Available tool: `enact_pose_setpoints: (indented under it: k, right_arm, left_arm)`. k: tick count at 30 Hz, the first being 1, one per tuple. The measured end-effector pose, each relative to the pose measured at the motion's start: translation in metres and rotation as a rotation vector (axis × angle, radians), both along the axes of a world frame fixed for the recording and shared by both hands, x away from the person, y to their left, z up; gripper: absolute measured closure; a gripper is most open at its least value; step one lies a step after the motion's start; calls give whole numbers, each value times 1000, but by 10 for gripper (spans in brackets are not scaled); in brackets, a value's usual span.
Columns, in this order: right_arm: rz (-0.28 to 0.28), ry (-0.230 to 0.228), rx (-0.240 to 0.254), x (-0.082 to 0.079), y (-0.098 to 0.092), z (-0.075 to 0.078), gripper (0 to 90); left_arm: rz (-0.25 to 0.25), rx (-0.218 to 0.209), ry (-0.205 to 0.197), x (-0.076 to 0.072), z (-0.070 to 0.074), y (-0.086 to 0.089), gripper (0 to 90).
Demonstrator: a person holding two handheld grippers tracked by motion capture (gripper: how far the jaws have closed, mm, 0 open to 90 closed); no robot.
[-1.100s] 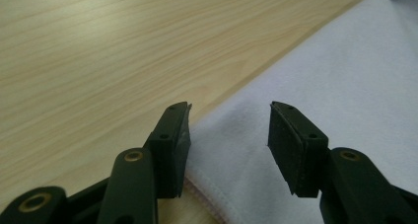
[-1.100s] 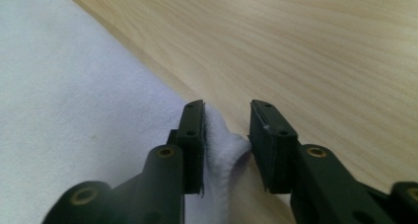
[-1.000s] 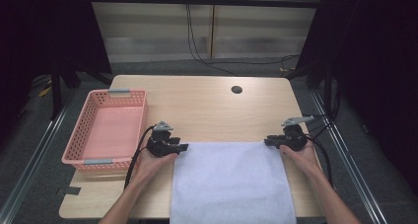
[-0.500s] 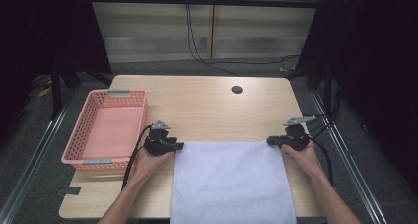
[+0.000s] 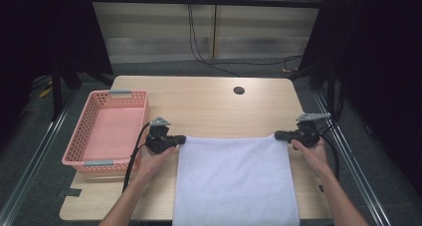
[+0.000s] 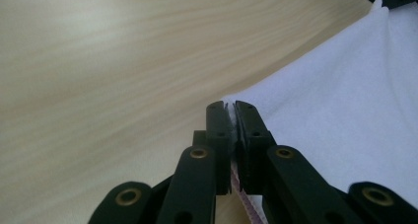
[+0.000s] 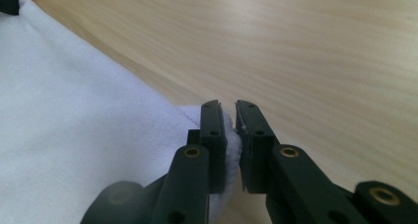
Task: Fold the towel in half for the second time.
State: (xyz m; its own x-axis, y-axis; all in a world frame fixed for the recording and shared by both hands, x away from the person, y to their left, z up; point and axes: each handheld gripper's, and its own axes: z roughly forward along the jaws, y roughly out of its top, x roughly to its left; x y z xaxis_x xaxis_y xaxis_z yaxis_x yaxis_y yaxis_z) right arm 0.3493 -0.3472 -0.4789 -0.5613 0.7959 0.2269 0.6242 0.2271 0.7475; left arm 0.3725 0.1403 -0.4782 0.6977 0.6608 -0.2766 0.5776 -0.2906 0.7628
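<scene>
While a white towel point(image 5: 234, 181) lies spread flat on the wooden table point(image 5: 209, 104), each far corner sits pinched in a hand-held gripper. At the far left corner, the left gripper point(image 5: 180, 139) has just been closing, its jaws now clamped on a thin fold of cloth. At the far right corner, the right gripper point(image 5: 278, 135) grips a thicker bunch, its jaws nearly together. Just beyond the left gripper's outer side stands a pink basket point(image 5: 79, 141).
</scene>
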Motion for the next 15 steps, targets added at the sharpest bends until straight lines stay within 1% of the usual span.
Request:
enact_pose_setpoints:
  k: [1, 2, 3, 4, 6, 7, 8, 10, 12, 14, 15]
  right_arm:
    - [0, -8, 8, 1, -1, 2, 827]
    - [-8, -20, 17, 2, -1, 5, 827]
    - [-12, -37, 38, 3, -3, 9, 827]
    - [-16, -41, 50, 3, -4, 11, 827]
    - [-19, -57, 54, 5, -6, 17, 828]
    - [-23, -59, 59, 6, -8, 20, 827]
    - [-27, -66, 62, 8, -9, 24, 828]
    - [-32, -77, 88, 11, -11, 30, 828]
    - [-38, -83, 94, 14, -12, 34, 829]
    - [-38, -91, 93, 19, -11, 38, 829]
    - [-44, -91, 92, 23, -10, 40, 830]
  left_arm:
    - [12, -22, -24, 0, 6, -1, 860]
    - [5, -39, -33, 1, 13, -2, 860]
    - [5, -42, -38, 3, 17, -2, 860]
    - [6, -34, -57, 5, 22, -1, 860]
    - [8, -41, -61, 8, 28, 1, 861]
    - [5, -49, -71, 11, 32, 3, 861]
    - [6, -57, -72, 12, 33, 4, 862]
    - [21, -61, -75, 17, 36, 6, 862]
    - [24, -60, -80, 21, 38, 6, 862]
    - [29, -58, -90, 28, 42, 6, 862]
    - [35, -66, -92, 30, 44, 6, 862]
